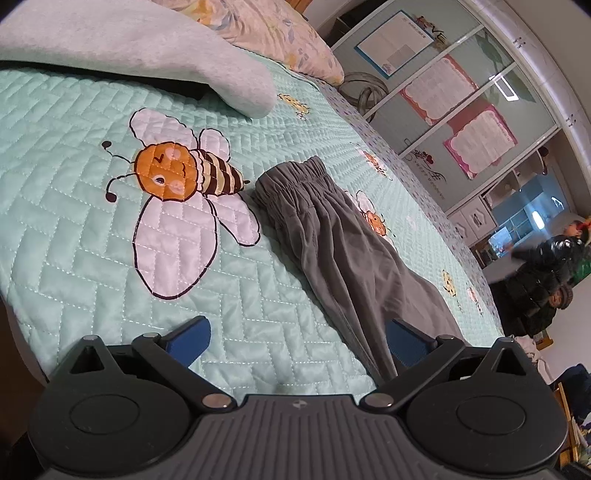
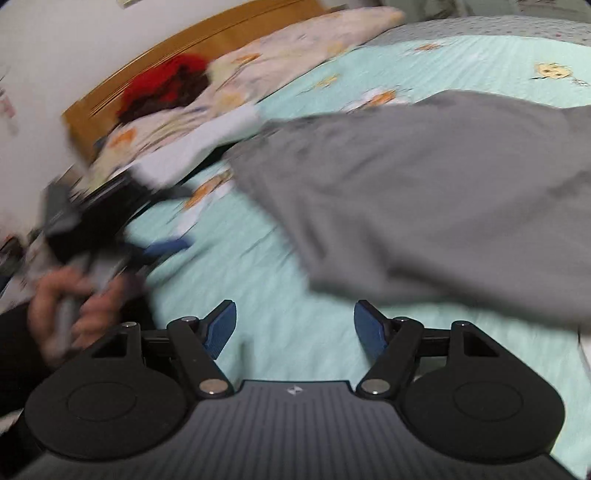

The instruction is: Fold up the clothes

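Grey trousers (image 1: 347,243) lie lengthwise on a mint quilted bedspread (image 1: 74,229), elastic waistband at the far end. My left gripper (image 1: 295,343) is open just above the bedspread, its right finger over the trousers' near edge, nothing held. The right wrist view is motion-blurred: the same grey trousers (image 2: 424,192) spread across the right half. My right gripper (image 2: 295,328) stands open over bare bedspread (image 2: 280,295), just short of the cloth's near edge. A person's hand (image 2: 70,295) holds the other gripper (image 2: 168,247) at left.
A pale grey blanket (image 1: 129,48) and a floral pillow (image 1: 273,29) lie at the bed's head. A wardrobe (image 1: 461,92) with papers stands beyond the bed. Two persons in dark coats (image 1: 543,273) are at far right. A wooden headboard (image 2: 192,55) and red item (image 2: 166,81) sit behind pillows.
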The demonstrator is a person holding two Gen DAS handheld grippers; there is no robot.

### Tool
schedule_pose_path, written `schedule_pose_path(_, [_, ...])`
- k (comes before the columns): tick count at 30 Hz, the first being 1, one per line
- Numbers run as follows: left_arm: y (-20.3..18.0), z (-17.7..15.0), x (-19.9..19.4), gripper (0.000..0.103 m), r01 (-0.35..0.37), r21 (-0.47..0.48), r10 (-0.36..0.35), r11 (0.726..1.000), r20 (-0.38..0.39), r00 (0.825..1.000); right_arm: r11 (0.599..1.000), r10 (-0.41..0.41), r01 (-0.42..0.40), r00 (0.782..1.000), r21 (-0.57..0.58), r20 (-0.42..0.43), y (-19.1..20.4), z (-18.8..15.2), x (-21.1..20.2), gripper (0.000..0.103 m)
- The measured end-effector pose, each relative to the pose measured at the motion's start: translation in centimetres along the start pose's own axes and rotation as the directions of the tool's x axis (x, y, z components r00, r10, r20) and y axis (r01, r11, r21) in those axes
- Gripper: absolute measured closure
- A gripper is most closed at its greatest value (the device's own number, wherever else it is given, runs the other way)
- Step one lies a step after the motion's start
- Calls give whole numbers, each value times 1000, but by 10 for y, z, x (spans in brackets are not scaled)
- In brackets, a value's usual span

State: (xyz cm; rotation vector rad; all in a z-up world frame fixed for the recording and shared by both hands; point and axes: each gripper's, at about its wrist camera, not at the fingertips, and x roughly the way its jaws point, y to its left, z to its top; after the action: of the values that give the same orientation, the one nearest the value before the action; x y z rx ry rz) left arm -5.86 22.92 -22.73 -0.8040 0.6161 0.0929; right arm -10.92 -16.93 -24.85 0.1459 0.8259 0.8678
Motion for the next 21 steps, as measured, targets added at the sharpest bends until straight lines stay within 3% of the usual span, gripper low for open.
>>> schedule_pose_path(10, [-3, -1, 1, 1, -12, 17, 12, 1000, -1, 1000, 997, -76, 75, 996, 17, 44, -12, 5, 14, 31])
schedule_pose_path(13, [-4, -1, 1, 1, -14, 17, 14, 1000, 0, 1000, 993, -86, 79, 993, 86, 82, -13, -5, -17, 31])
schedule_pose_path(16, [-5, -1, 1, 1, -18, 24, 18, 1000, -1, 1000, 982, -154, 126, 967, 141, 205, -22, -3, -50, 30])
schedule_pose_path(21, [-5, -3, -1, 1, -23, 38, 24, 999, -3, 1000, 950, -270, 201, 913, 240, 306, -71, 15, -82, 30])
